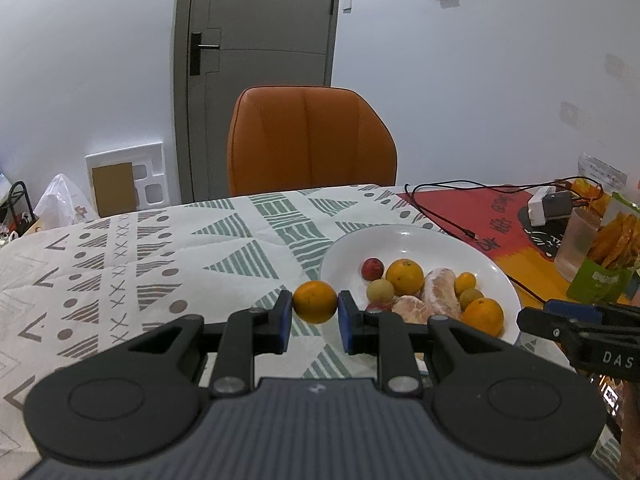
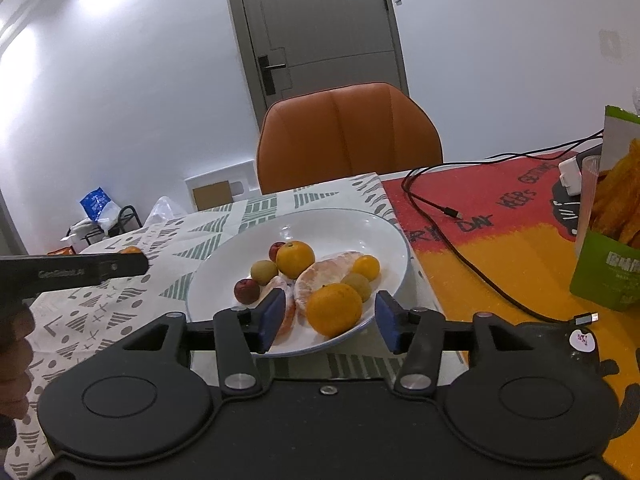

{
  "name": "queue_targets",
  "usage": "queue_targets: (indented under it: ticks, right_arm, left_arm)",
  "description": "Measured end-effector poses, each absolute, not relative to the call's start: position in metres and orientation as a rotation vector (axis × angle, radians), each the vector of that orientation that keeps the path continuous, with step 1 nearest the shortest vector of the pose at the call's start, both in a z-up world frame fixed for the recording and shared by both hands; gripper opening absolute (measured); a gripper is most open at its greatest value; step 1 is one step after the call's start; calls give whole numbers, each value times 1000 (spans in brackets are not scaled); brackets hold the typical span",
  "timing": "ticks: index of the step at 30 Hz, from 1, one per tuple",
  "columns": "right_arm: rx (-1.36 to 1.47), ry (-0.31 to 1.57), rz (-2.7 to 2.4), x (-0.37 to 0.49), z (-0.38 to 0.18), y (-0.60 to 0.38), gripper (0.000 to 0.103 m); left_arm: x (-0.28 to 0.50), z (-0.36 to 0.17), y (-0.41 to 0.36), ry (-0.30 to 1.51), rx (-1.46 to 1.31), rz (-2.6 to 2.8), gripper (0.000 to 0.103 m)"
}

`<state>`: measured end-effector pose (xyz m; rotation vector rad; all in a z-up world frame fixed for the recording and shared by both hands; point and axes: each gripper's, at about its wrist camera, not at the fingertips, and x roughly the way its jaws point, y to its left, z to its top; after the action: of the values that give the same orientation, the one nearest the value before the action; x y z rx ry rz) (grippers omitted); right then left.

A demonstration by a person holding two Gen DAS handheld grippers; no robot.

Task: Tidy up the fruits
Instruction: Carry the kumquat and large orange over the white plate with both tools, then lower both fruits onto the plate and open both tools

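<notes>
Crowding white plate (image 2: 248, 240) — fruit, right tongs (image 2: 326, 322) gaping.

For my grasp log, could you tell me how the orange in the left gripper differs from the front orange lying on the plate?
The held orange is pinched between the left gripper pads, off the white plate; the front orange lies on the plate near its front rim, ungripped. The held one touches no other fruit; the front one sits against the peeled segments. The open right gripper frames the front one. Both are round, orange and unpeeled.
</notes>
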<state>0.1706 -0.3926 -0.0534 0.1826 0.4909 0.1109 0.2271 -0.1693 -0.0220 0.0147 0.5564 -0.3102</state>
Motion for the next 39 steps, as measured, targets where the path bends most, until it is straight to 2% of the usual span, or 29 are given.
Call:
queue_targets:
  ticks: [6, 16, 24, 27, 30, 32, 35, 39]
  right_arm:
    - [239, 498, 146, 168, -54, -396, 55]
    - [253, 505, 127, 169, -57, -402, 56]
    - [255, 512, 144, 172, -60, -398, 57]
    - [254, 512, 149, 172, -60, -395, 59]
    - [250, 513, 152, 172, -60, -392, 61]
    - [246, 514, 153, 171, -59, -391, 66]
    - [245, 513, 156, 171, -58, -388, 72]
    - [237, 508, 164, 170, -55, -381, 84]
  left_arm:
    - [230, -21, -179, 553, 29, -330, 23]
    - [234, -20, -198, 559, 40, -383, 23]
    - [234, -15, -195, 552, 42, -363, 28]
    - [234, -16, -188, 562, 41, -337, 37]
    - [233, -16, -181, 559, 46, -305, 57]
    - [232, -16, -177, 553, 60, -273, 75]
    - [229, -15, -170, 538, 70, -235, 84]
    - [226, -13, -159, 554, 60, -219, 86]
